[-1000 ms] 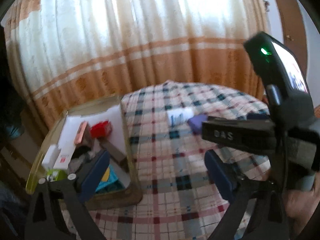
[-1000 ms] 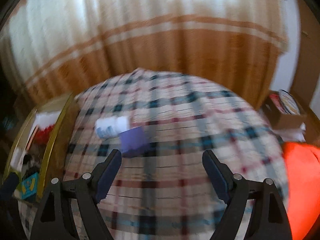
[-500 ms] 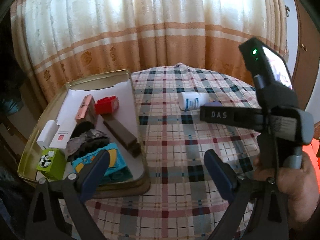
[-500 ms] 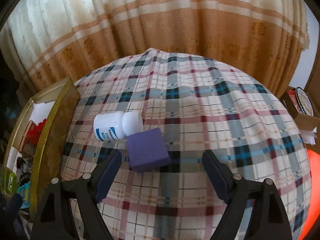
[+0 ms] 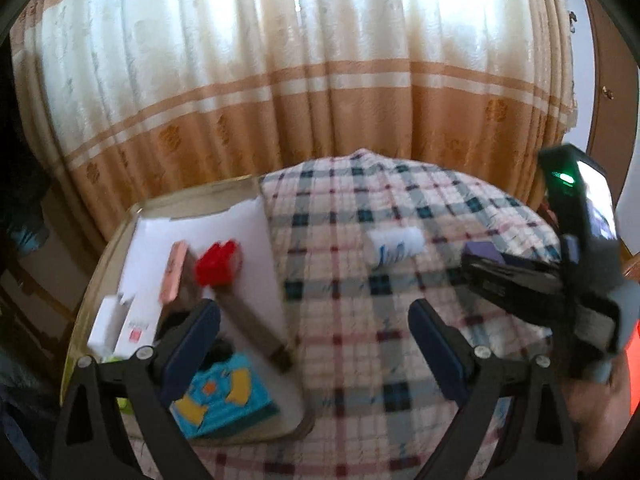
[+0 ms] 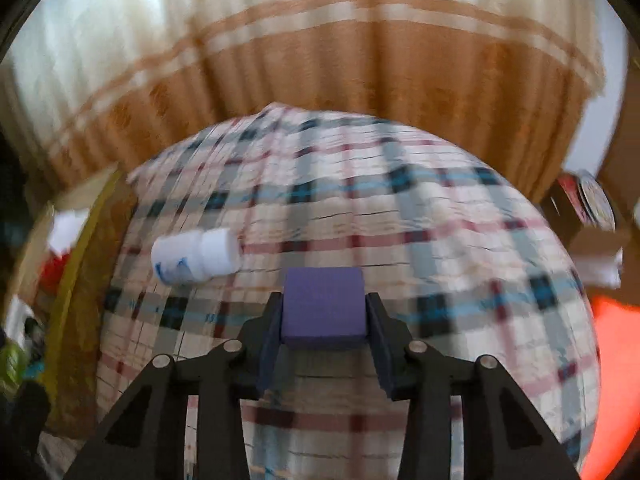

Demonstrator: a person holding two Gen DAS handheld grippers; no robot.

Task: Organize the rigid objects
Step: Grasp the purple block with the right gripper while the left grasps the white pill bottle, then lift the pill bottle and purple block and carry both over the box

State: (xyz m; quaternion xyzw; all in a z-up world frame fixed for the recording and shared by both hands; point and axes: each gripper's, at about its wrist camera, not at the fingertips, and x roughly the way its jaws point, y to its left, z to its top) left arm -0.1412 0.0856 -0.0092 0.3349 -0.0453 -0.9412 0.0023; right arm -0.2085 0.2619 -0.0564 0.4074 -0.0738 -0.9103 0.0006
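Note:
A purple block (image 6: 323, 304) rests on the plaid cloth, between the jaws of my right gripper (image 6: 323, 322). The jaws are closing and their pads (image 6: 272, 332) touch its two sides. A white bottle (image 6: 196, 256) lies on its side just left of the block. In the left wrist view the same block (image 5: 482, 251) and bottle (image 5: 394, 246) appear at right. My left gripper (image 5: 316, 320) hangs open and empty above the right edge of a gold tray (image 5: 192, 200). The tray holds a red brick (image 5: 218, 266), a pink box (image 5: 174, 276), a brown bar (image 5: 252, 320) and a blue box (image 5: 224, 396).
A cream and orange curtain (image 5: 320, 100) hangs behind the round table. White boxes (image 5: 120, 324) lie at the tray's left. A cardboard box (image 6: 592, 232) stands beyond the table at right, with something bright orange (image 6: 616, 360) below it. A person's hand (image 5: 592, 400) grips the right tool.
My right gripper moved forward over the purple block and its jaws came in from wide open onto the block's sides. The left gripper shifted a little and stays open.

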